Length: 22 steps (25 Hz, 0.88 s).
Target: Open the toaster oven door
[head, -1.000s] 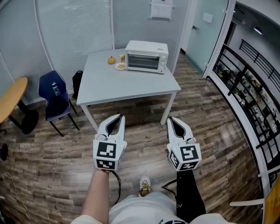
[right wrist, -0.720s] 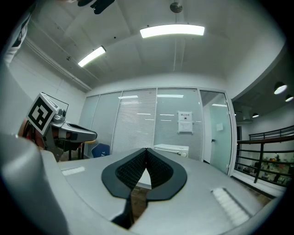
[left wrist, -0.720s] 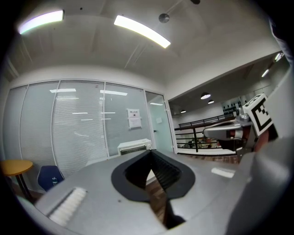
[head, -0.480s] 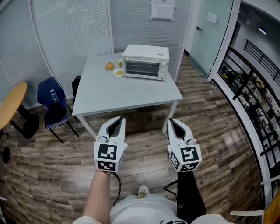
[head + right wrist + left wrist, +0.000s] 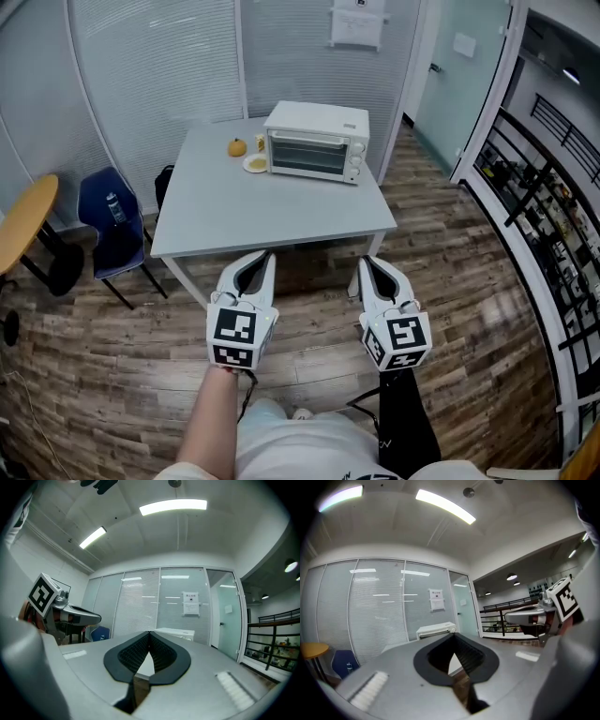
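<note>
The white table [image 5: 234, 216] stands well ahead of you. The toaster oven [image 5: 315, 142] sits toward its far right corner, its glass door [image 5: 305, 156] shut and facing you, so the task looks not yet begun. You hold both tools low and side by side, pointing forward at the table, probably a carrying pose for the approach. The left gripper [image 5: 266, 253] and right gripper [image 5: 364, 259] each have their jaws pressed together at the tips, with nothing between them. An orange [image 5: 237, 147] lies near the oven's left side.

White toaster oven [image 5: 316, 142], glass door [image 5: 305, 155] shut, knobs at right, upright at far edge of grey counter [image 5: 262, 206]
</note>
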Each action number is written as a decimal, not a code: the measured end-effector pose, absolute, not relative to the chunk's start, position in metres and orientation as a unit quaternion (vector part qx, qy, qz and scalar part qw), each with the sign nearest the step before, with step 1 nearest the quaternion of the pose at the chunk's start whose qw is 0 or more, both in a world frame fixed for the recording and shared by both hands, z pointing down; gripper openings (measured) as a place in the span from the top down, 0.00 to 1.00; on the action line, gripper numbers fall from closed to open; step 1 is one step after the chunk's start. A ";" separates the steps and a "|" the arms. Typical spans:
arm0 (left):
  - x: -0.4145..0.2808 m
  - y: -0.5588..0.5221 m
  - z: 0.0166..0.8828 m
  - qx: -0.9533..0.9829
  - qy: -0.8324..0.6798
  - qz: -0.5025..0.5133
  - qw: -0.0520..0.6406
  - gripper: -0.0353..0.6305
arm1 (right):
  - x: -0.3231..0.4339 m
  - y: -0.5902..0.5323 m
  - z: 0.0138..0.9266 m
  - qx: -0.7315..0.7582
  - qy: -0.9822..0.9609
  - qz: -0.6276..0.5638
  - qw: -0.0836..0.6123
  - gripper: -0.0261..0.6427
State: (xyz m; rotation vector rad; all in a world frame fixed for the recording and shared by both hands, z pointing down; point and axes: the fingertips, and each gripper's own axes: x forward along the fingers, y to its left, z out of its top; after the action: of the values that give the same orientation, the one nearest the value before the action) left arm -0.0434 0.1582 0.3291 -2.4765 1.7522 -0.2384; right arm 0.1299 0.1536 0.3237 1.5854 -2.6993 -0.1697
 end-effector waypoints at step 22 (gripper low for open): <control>-0.042 -0.002 0.326 -0.838 0.538 -0.063 0.057 0.86 | 0.122 0.014 0.322 0.535 -0.843 -0.063 0.012 0.96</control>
State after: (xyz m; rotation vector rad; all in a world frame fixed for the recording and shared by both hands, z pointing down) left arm -0.0423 -0.0023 0.3262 -2.5433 1.6327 -0.1923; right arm 0.1221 0.0139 0.3224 1.6669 -2.6281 -0.1963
